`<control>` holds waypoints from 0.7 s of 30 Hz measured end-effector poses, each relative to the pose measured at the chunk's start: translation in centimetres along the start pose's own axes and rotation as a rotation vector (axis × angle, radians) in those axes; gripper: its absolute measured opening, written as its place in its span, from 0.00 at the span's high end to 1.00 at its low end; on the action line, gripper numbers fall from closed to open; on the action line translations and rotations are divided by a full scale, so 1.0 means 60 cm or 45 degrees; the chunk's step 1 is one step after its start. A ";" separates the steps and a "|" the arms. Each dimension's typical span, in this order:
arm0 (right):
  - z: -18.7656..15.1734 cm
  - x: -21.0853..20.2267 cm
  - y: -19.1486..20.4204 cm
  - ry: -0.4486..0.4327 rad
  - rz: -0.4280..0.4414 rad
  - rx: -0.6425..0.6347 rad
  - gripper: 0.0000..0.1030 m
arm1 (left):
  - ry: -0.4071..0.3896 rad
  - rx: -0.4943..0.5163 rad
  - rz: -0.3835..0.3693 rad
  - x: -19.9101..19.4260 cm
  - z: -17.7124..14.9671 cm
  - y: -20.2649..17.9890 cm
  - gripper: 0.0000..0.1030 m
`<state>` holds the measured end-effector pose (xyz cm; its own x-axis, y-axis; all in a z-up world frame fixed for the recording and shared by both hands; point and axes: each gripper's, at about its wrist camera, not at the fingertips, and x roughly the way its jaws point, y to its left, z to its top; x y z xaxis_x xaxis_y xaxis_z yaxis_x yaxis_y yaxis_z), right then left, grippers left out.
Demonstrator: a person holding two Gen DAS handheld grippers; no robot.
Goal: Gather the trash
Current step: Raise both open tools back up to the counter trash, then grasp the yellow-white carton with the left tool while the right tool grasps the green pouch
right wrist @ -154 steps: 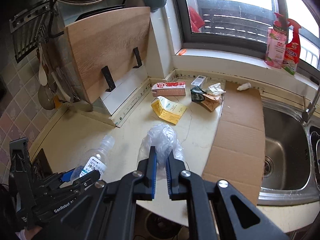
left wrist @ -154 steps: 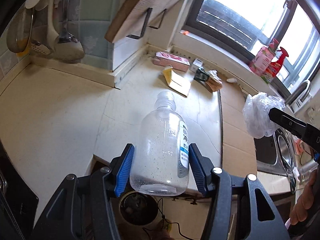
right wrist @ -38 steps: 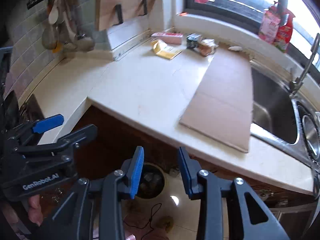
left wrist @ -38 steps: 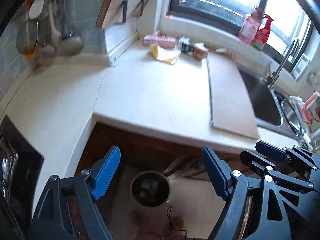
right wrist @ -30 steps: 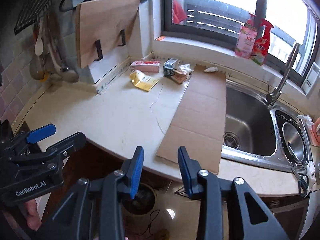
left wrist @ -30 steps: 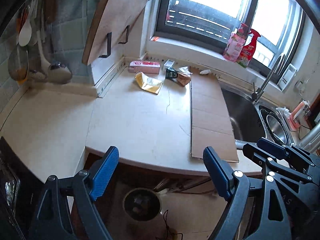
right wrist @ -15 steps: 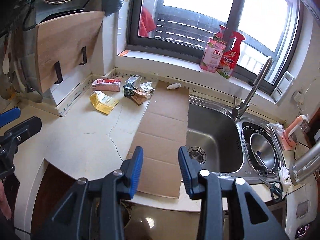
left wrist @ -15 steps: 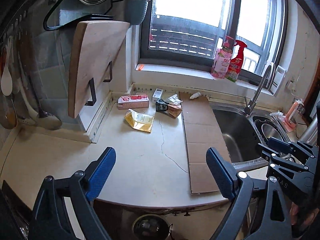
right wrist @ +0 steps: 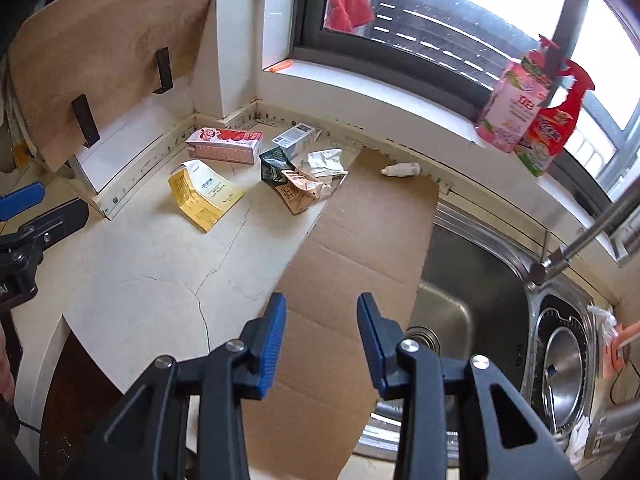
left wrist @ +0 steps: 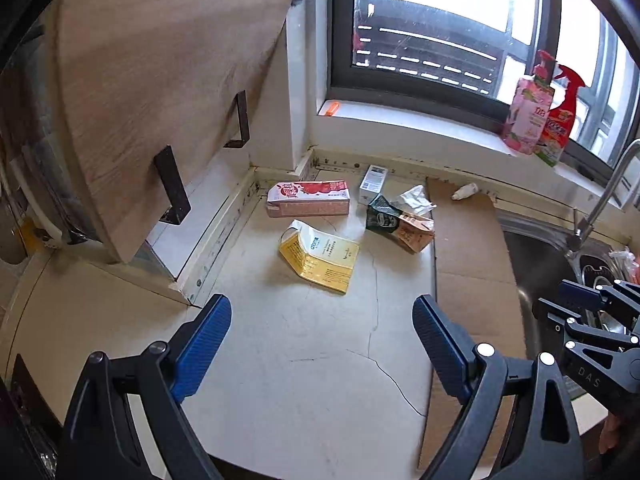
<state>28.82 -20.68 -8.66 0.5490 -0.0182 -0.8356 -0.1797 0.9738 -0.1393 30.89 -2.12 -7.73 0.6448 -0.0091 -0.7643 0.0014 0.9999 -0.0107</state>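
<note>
Trash lies at the back of the counter: a pink carton [left wrist: 308,199] [right wrist: 224,145], a flattened yellow carton [left wrist: 320,255] [right wrist: 202,195], a crushed green and tan carton [left wrist: 400,226] [right wrist: 290,182], a small white box [left wrist: 373,178] [right wrist: 295,136], crumpled paper [right wrist: 326,162] and a small white tube [left wrist: 464,191] [right wrist: 400,169]. A flat cardboard sheet [left wrist: 468,264] [right wrist: 352,260] lies beside the sink. My left gripper [left wrist: 322,340] is open and empty over the counter, short of the yellow carton. My right gripper [right wrist: 322,334] is open and empty over the cardboard.
A wooden cutting board [left wrist: 160,88] leans on brackets at the left. The steel sink [right wrist: 468,284] and tap [right wrist: 580,248] are at the right. Two spray bottles [right wrist: 532,120] stand on the window sill. The counter has cracks.
Both grippers, earlier shut on a bottle and a plastic bag, are now open and empty. They rose from above the floor bin and moved forward over the counter toward the trash.
</note>
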 end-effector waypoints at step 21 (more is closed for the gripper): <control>0.185 0.283 -0.001 0.121 0.175 -0.163 0.64 | 0.276 -0.221 0.107 0.342 0.071 0.047 0.12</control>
<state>47.22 -18.51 -16.93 0.4340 0.0859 -0.8968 -0.3530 0.9320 -0.0816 47.37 0.55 -20.68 0.4586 0.0538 -0.8870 -0.1877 0.9815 -0.0375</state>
